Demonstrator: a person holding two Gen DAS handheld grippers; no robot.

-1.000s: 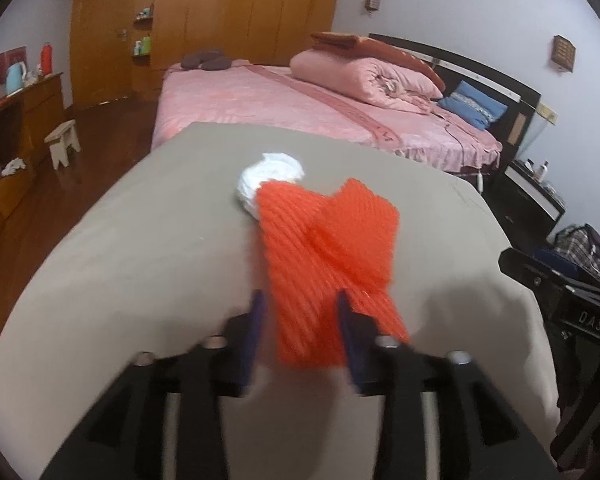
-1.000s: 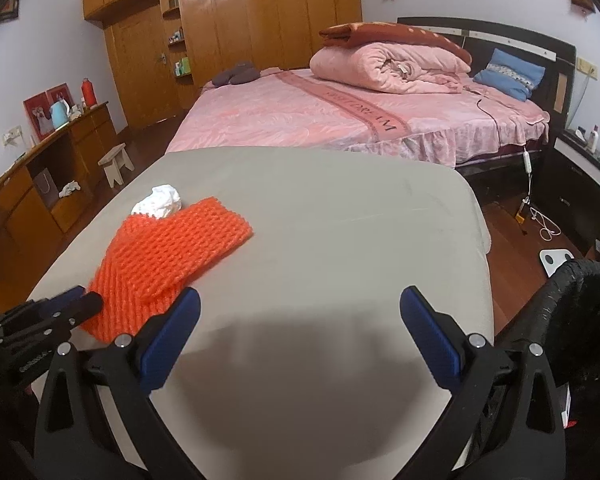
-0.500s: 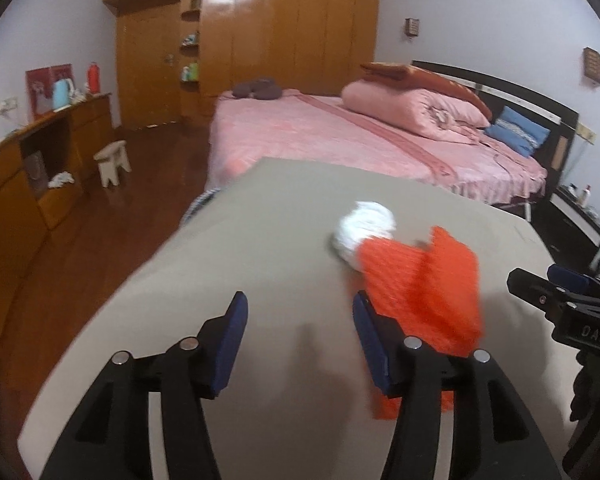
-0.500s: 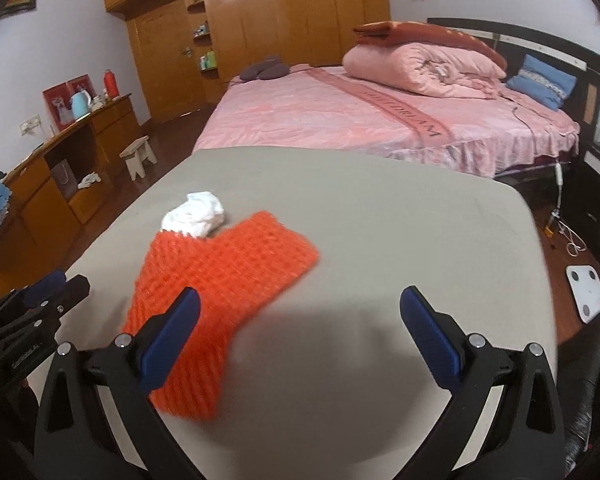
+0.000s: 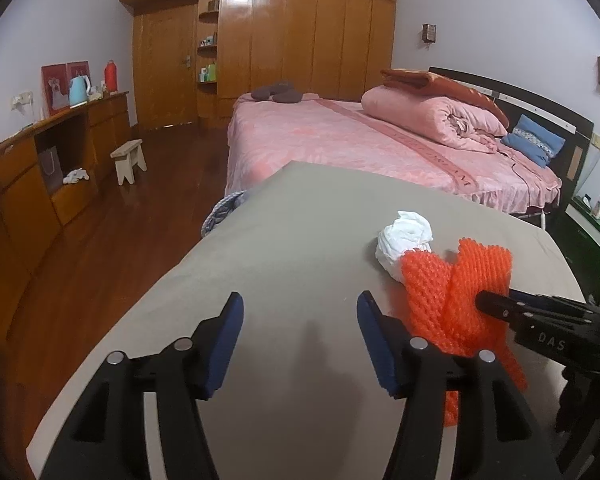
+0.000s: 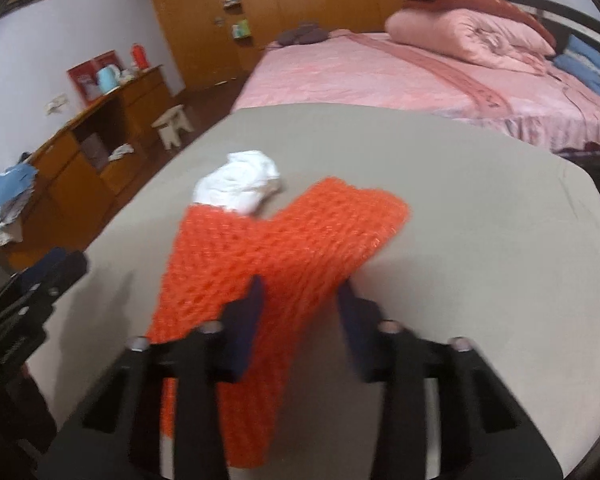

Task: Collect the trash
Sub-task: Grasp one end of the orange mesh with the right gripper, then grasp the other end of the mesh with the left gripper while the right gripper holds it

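An orange foam net point(image 6: 284, 252) lies folded on the grey table point(image 6: 480, 248), with a crumpled white tissue point(image 6: 240, 184) touching its far edge. My right gripper point(image 6: 300, 312) has its jaws closed in around the near part of the net; the frame is blurred. In the left wrist view the net point(image 5: 456, 292) and tissue point(image 5: 404, 240) sit to the right, with the right gripper's fingers point(image 5: 500, 304) on the net. My left gripper point(image 5: 298, 336) is open and empty over bare table, left of the net.
A pink bed point(image 5: 340, 140) with a rolled quilt stands behind the table. A wooden cabinet point(image 5: 40, 168) and small stool point(image 5: 130, 160) are at the left. Wardrobes line the back wall.
My left gripper let go of the net, opened and moved left. My right gripper moved left onto the net and narrowed its jaws around it.
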